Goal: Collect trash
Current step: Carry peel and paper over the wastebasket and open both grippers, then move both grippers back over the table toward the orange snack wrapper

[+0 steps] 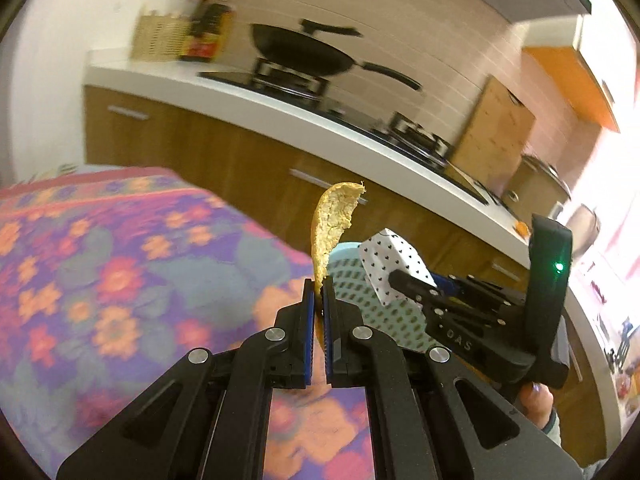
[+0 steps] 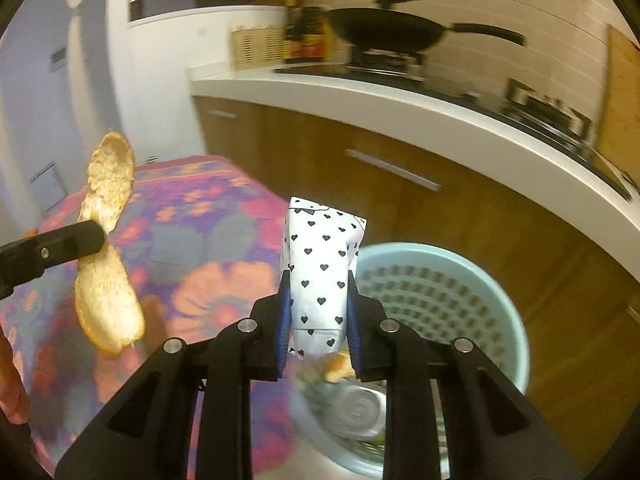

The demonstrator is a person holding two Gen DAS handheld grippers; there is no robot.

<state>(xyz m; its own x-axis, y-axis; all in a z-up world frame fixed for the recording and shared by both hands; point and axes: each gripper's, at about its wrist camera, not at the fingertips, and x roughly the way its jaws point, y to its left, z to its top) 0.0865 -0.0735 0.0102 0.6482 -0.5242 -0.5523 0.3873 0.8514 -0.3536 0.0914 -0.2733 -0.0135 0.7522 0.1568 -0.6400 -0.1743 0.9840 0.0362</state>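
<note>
My left gripper (image 1: 319, 286) is shut on a long yellow-orange fruit peel (image 1: 332, 220) that stands up between its blue pads. In the right wrist view the same peel (image 2: 108, 248) hangs from the left gripper (image 2: 98, 234) over the flowered cloth. My right gripper (image 2: 318, 280) is shut on a white paper packet with black hearts (image 2: 320, 264), held above the near rim of a pale blue perforated bin (image 2: 500, 280). The bin holds a can and scraps. From the left wrist, the packet (image 1: 390, 268) and the right gripper (image 1: 400, 280) sit in front of the bin (image 1: 360, 300).
A table under a pink, purple and orange flowered cloth (image 1: 120, 280) lies left of the bin. Behind runs a white counter (image 2: 360, 96) with wooden cabinets, a black wok (image 1: 304, 54) on a hob, bottles and a basket. A hand (image 1: 538, 400) grips the right tool.
</note>
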